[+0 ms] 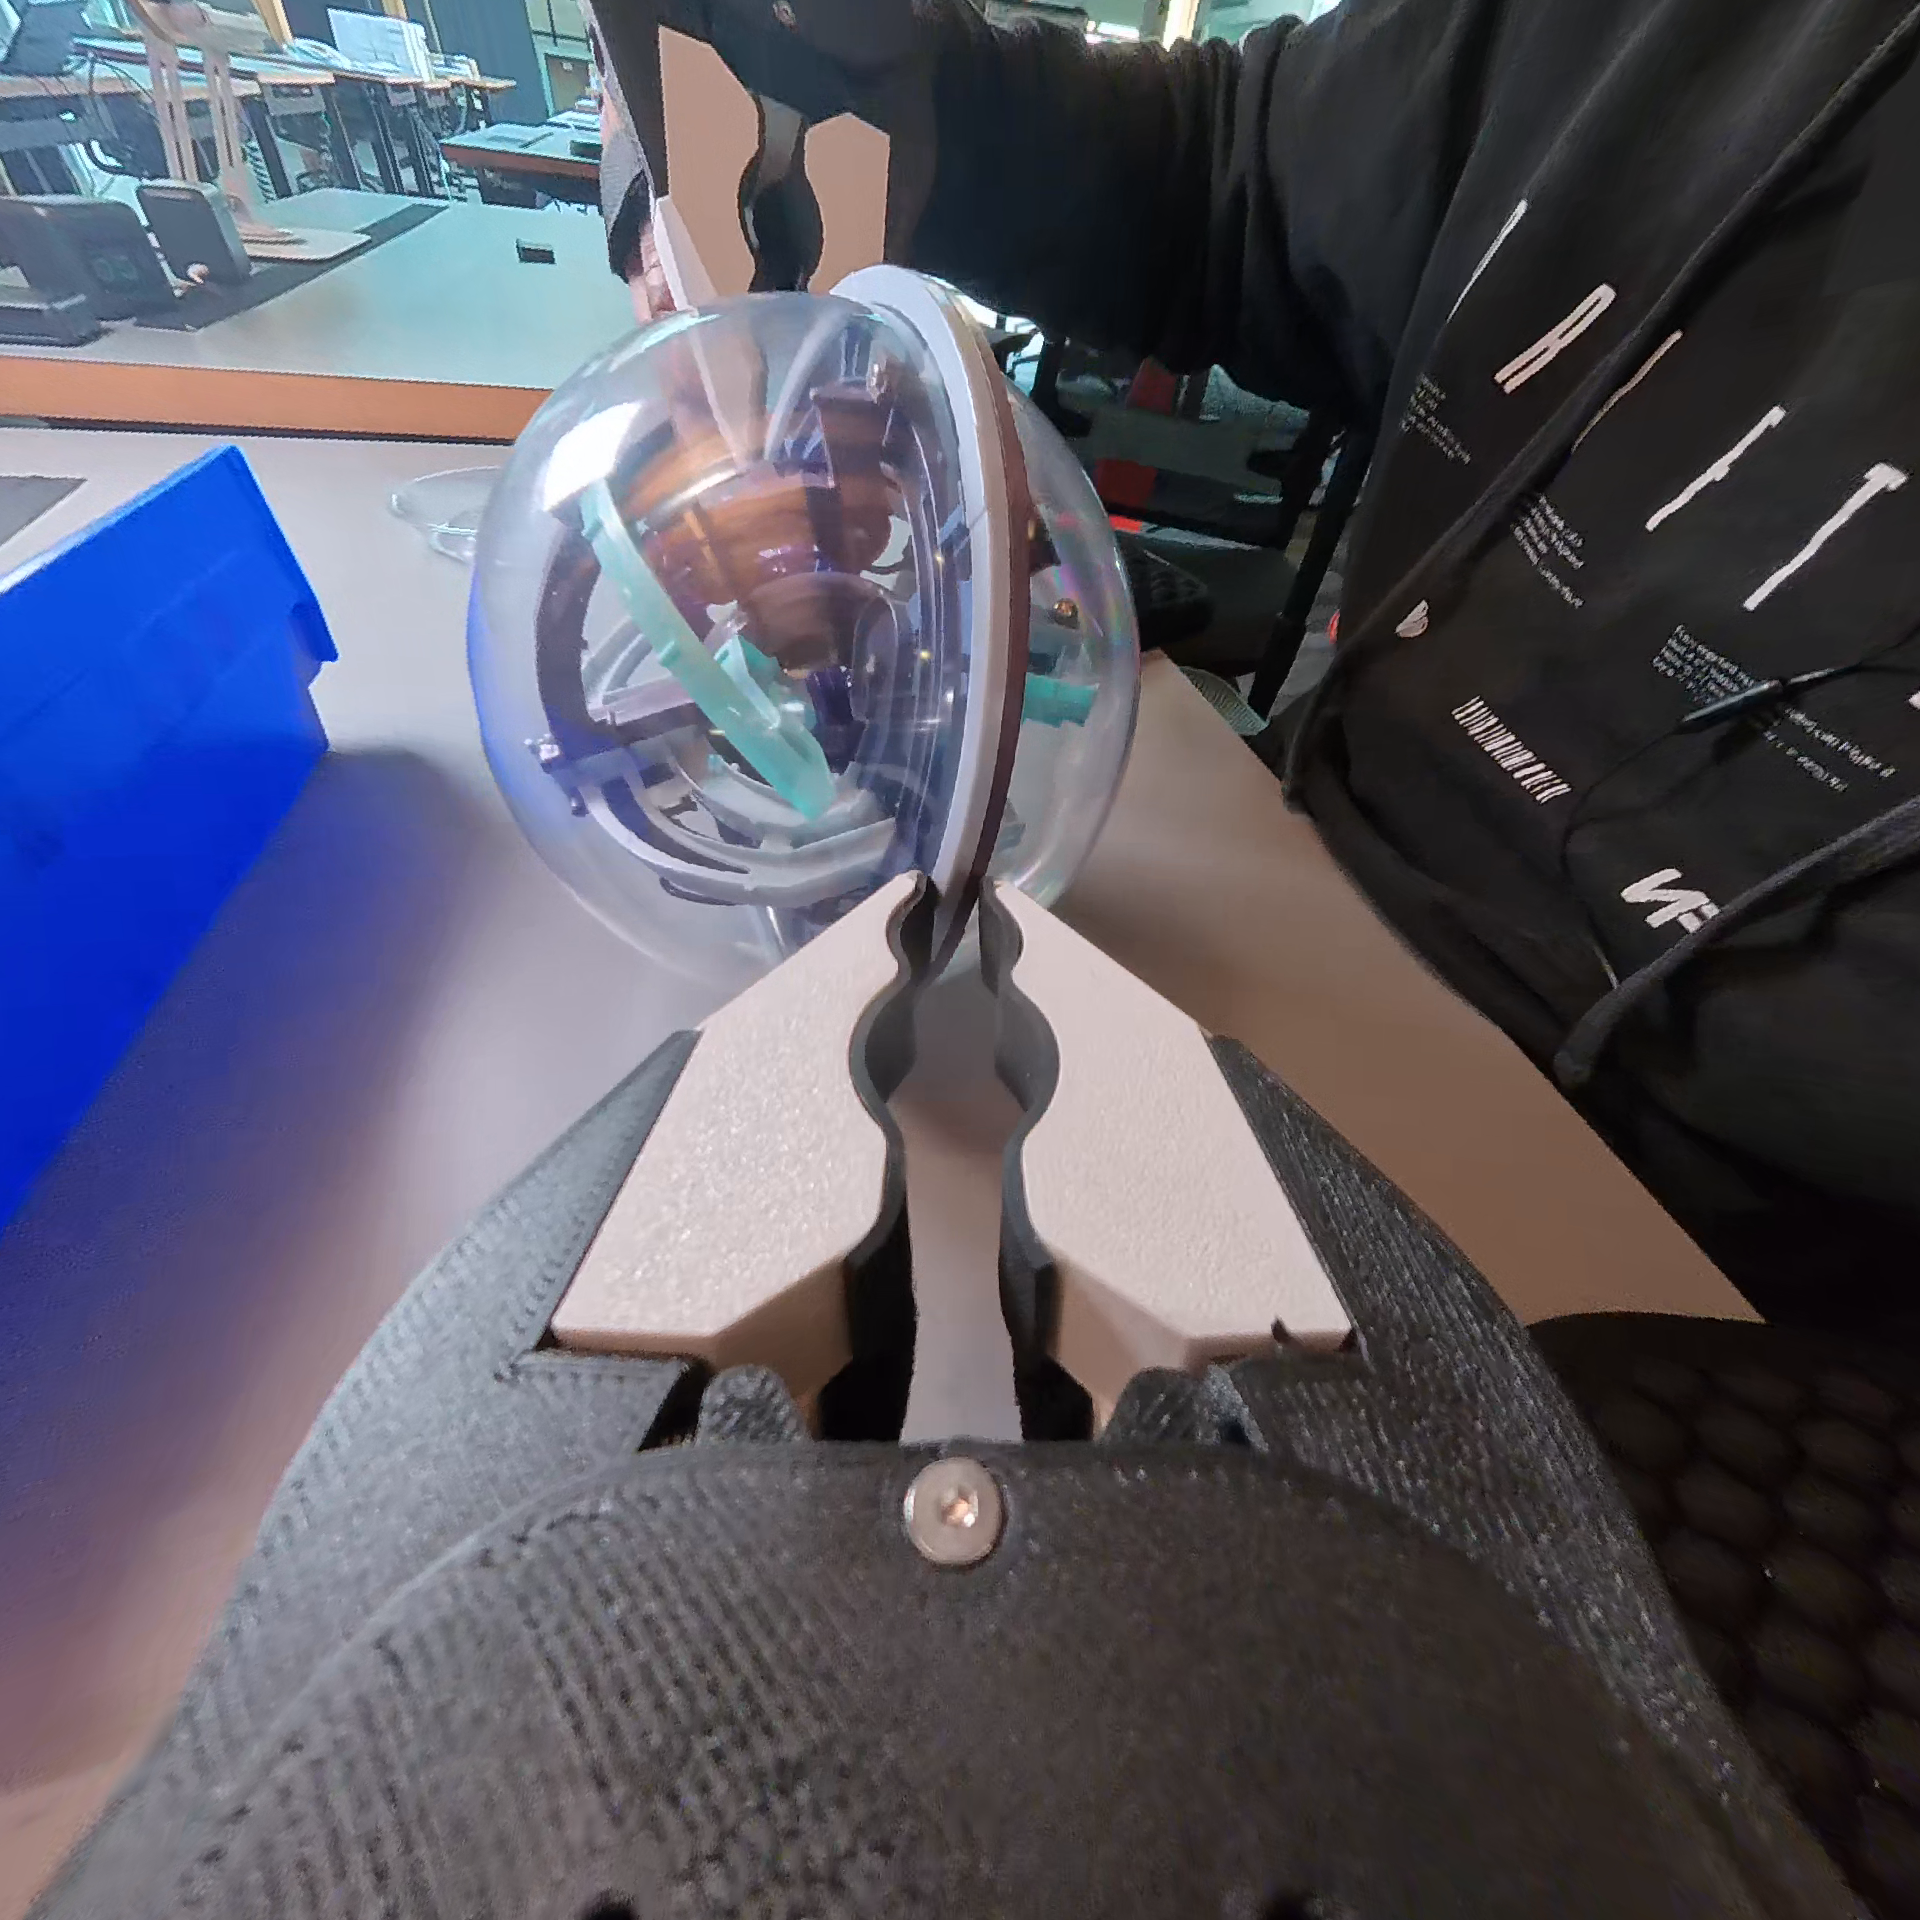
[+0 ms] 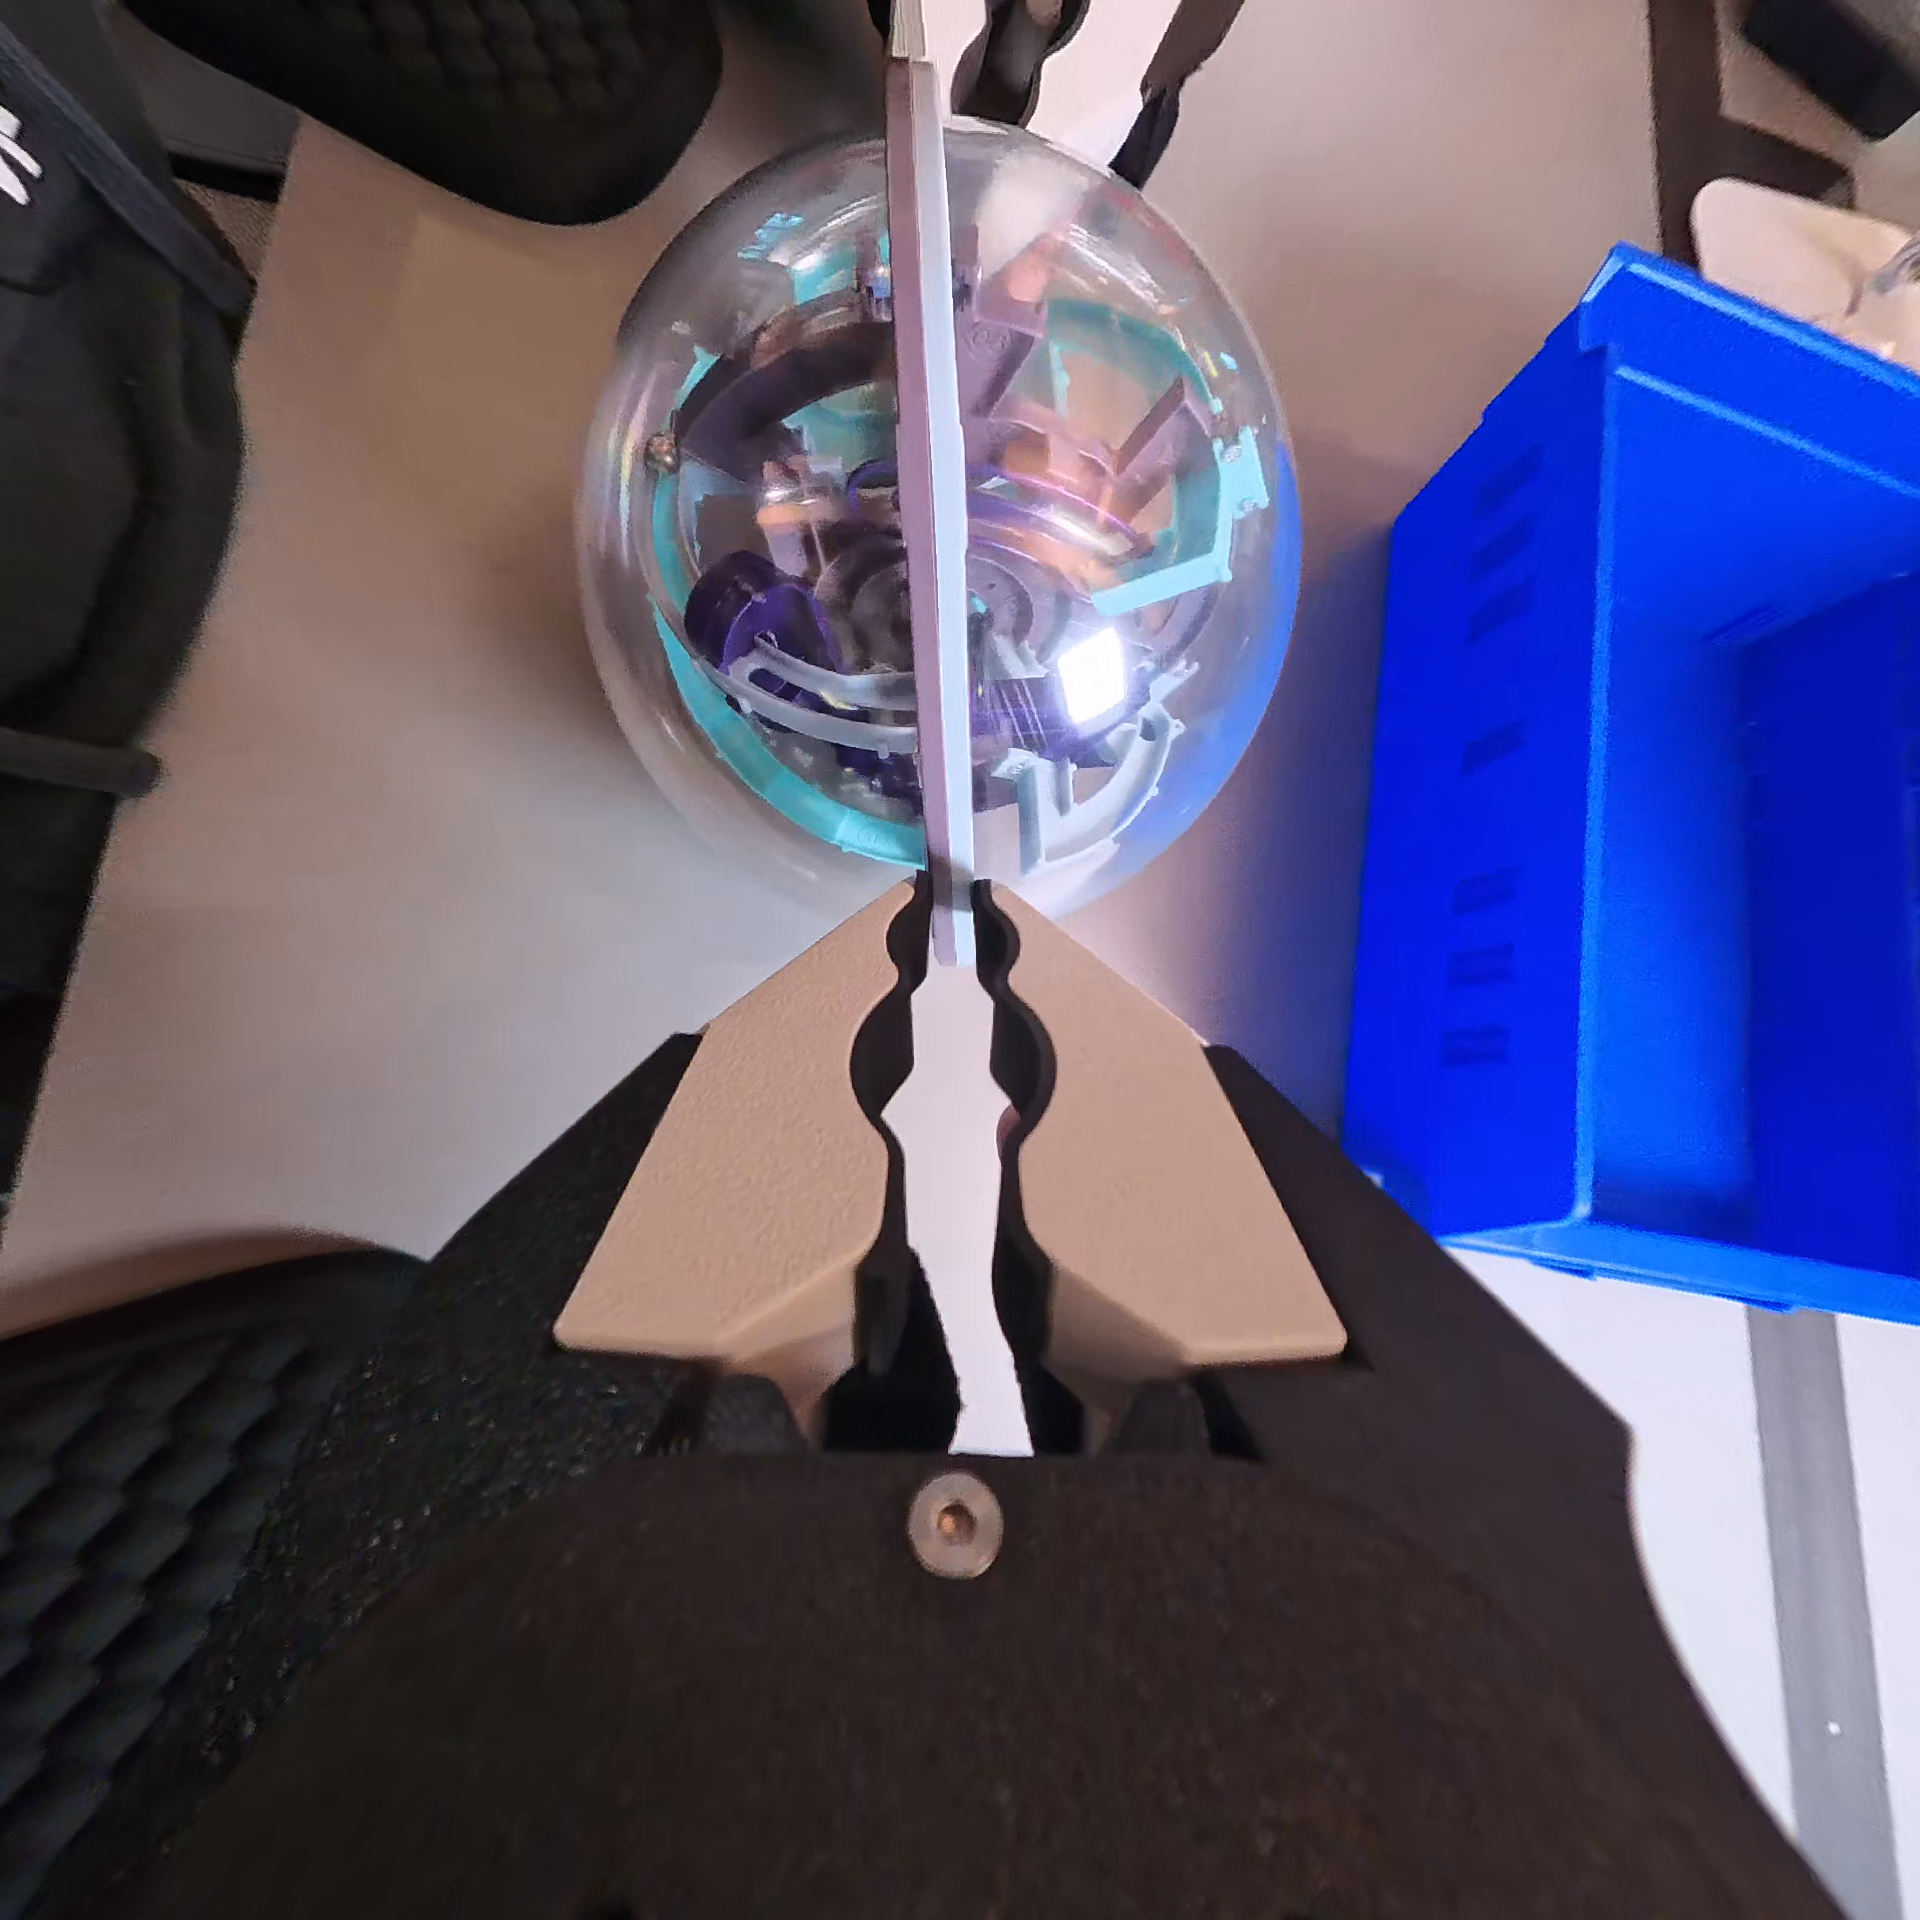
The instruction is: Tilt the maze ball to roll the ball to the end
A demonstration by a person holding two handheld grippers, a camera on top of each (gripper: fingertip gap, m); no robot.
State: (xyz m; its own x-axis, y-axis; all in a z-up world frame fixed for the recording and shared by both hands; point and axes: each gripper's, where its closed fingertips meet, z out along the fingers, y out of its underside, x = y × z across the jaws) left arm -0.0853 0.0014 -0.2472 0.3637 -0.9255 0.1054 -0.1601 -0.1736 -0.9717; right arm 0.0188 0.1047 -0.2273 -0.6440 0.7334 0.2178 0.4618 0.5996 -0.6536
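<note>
Left wrist view: nearest, left claw (image 1: 954, 899), beige fingers (image 1: 790, 1122) in black housing, clamped on the thin pale rim (image 1: 961, 582) ringing the maze ball (image 1: 748, 623). Clear sphere just beyond the fingertips, held above the bench (image 1: 343, 810), rim running near upright and leaning slightly; teal, purple, grey and brown tracks (image 1: 727, 665) packed inside. Blue bin (image 1: 145, 727) on the bench to the left, near the sphere. At the top of the sphere, right claw (image 1: 717, 270) gripping the same rim from the far side. Black sleeve and printed black hoodie (image 1: 1558, 520) to the right; desks and monitors well behind.

Right wrist view: nearest, right claw (image 2: 948, 904), closed on the rim (image 2: 935, 520) edge-on. Maze ball (image 2: 790, 520) just past the fingertips, over pale bench (image 2: 416, 831); small metallic ball (image 2: 659, 449) on a track at the left inside wall. Blue bin (image 2: 1662, 831) to the right, close beside the sphere. Far end of the rim pinched by the left claw (image 2: 935, 31) at the top edge.
</note>
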